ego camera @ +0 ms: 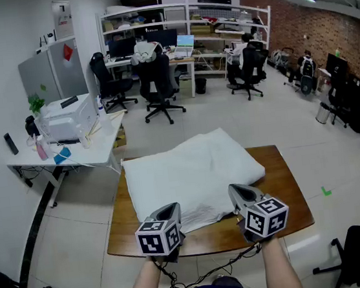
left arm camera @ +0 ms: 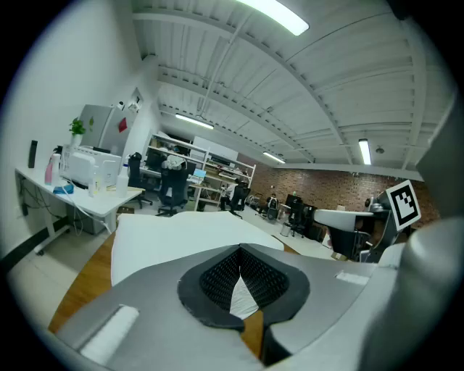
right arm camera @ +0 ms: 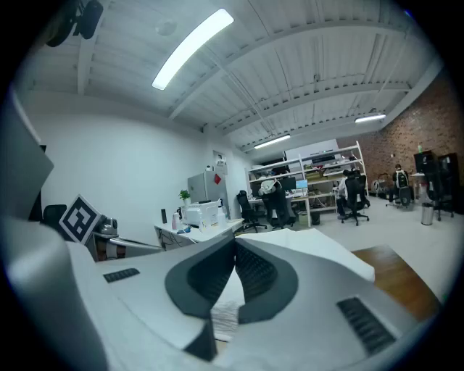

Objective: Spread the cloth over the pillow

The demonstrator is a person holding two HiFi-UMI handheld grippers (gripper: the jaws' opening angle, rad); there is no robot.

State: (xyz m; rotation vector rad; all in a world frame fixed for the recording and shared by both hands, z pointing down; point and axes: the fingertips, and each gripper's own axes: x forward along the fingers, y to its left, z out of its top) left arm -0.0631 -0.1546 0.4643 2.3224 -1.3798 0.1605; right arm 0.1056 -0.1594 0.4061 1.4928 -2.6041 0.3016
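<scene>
Both claws are squeezed shut with nothing caught in them, as far as I can tell. The left gripper [ego camera: 173, 206] and the right gripper [ego camera: 234, 189] hover side by side over the near edge of the table [ego camera: 286, 189]. The cloth [ego camera: 205, 215] lies rumpled just under and ahead of their tips, mostly in the stretch between the two, and white fabric shows through the slot behind each closed pair of jaws. The pillow [ego camera: 182, 162] stretches away beyond both tips. To do this well, I'd say each claw should open and dip to its own corner of the cloth — each a little outward of where it hangs. Each should pinch only the cloth, then both lift and carry it forward together, keeping the edge taut so the pillow isn't dragged.
</scene>
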